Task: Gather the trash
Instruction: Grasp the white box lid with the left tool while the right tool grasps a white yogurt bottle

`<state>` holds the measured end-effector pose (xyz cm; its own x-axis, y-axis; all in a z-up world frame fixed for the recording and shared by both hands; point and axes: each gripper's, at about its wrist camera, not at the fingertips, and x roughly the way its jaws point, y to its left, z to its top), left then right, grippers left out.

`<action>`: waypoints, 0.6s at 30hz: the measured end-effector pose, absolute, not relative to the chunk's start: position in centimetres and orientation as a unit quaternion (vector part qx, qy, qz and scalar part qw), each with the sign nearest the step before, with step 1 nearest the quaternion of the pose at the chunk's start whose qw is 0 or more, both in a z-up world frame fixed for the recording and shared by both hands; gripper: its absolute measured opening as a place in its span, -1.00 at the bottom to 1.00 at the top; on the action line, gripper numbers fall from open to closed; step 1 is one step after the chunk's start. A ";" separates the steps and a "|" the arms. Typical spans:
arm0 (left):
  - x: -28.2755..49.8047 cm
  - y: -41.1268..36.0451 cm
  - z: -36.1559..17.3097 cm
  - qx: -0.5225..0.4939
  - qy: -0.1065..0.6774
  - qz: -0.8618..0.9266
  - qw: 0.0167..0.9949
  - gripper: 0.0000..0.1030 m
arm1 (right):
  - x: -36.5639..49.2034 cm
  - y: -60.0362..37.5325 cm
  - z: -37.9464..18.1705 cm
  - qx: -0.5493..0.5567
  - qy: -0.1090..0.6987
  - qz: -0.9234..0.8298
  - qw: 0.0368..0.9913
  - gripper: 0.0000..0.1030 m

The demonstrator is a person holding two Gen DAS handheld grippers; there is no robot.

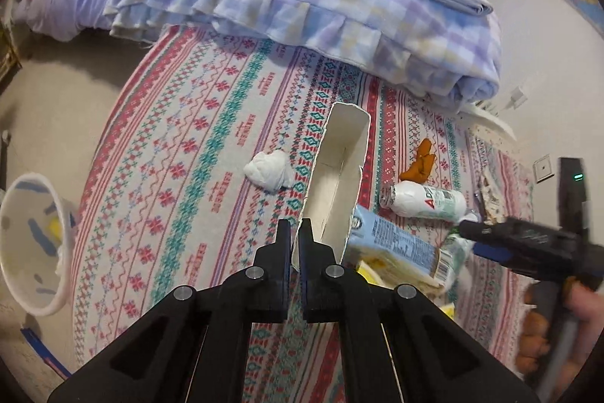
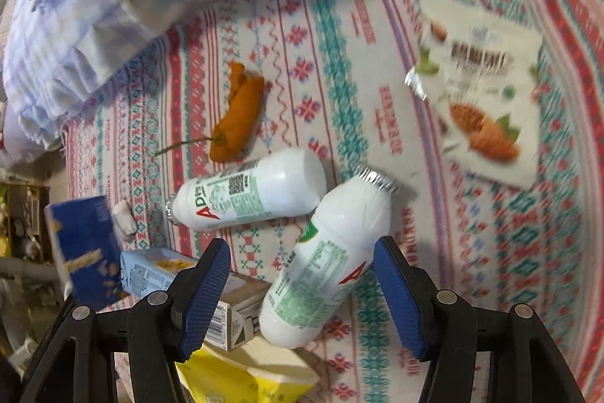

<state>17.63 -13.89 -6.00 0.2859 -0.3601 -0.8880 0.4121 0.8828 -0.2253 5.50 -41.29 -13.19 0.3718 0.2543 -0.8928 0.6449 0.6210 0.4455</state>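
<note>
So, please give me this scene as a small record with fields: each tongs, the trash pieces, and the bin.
left tongs: shut on open white carton
right tongs: open, around near white bottle
second white bottle: lying beside it
orange peel: on patterned blanket
crumpled tissue: on blanket
bin: far left, on floor

Both look down — sharing bottle [image 1: 428, 201].

Two bottles [image 2: 251, 193] touch; peel [image 2: 236, 119] lies behind them.
</note>
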 end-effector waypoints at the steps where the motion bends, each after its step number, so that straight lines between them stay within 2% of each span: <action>1: 17.5 -13.5 -5.9 0.022 0.547 -0.240 0.801 -0.93 | 5.7 -41.0 -13.4 0.408 0.547 -0.140 0.718 0.32; 4: 17.3 -11.9 -5.6 0.020 0.550 -0.232 0.802 -0.93 | 6.3 -39.6 -14.4 0.371 0.563 -0.154 0.722 0.29; 5: 17.2 -11.3 -5.5 0.017 0.551 -0.229 0.802 -0.93 | 6.5 -39.0 -15.1 0.363 0.574 -0.158 0.717 0.19; 6: 17.2 -10.7 -5.3 0.012 0.552 -0.227 0.802 -0.93 | 6.6 -38.6 -15.6 0.358 0.581 -0.159 0.714 -0.02; 8: 17.3 -9.1 -4.5 -0.004 0.551 -0.224 0.804 -0.93 | 6.8 -37.4 -14.9 0.318 0.580 -0.168 0.731 -0.12; 14: 17.3 -5.8 -2.6 -0.025 0.540 -0.213 0.814 -0.93 | 5.5 -36.8 -8.0 0.268 0.513 -0.184 0.794 -0.16; 18: 17.8 -3.2 -2.3 -0.042 0.545 -0.193 0.815 -0.93 | 5.0 -35.4 -5.7 0.258 0.476 -0.161 0.825 -0.16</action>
